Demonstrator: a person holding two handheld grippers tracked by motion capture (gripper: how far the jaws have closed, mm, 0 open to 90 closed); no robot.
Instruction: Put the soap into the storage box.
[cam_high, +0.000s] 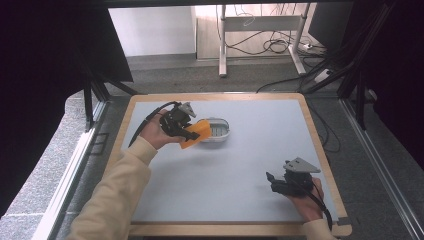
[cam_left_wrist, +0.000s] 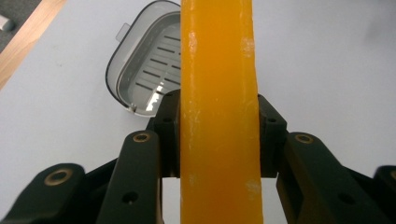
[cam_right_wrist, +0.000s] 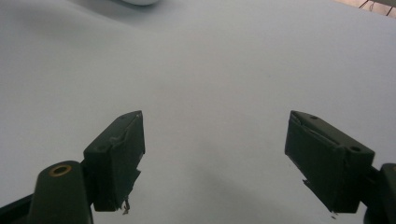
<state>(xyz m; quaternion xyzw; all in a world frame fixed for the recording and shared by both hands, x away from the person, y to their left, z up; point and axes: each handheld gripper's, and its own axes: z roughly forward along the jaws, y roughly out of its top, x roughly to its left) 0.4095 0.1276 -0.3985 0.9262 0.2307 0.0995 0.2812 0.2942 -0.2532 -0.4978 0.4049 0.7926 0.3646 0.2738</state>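
Note:
My left gripper (cam_high: 191, 133) is shut on an orange soap bar (cam_high: 195, 134), held just left of a grey soap dish (cam_high: 216, 131) at the table's back left. In the left gripper view the orange soap bar (cam_left_wrist: 218, 107) stands on edge between the two black jaws, with the grey soap dish (cam_left_wrist: 147, 70) and its slotted white insert behind it. My left gripper (cam_left_wrist: 218, 135) clamps the bar from both sides. My right gripper (cam_high: 270, 181) rests near the front right, open. In the right gripper view my right gripper (cam_right_wrist: 215, 154) has wide-apart jaws with bare mat between them.
A pale grey mat (cam_high: 240, 165) covers the wooden table (cam_high: 320, 145). Black frame posts stand at both sides. Beyond the far edge are a desk leg (cam_high: 222, 45) and loose cables (cam_high: 270, 45) on the floor.

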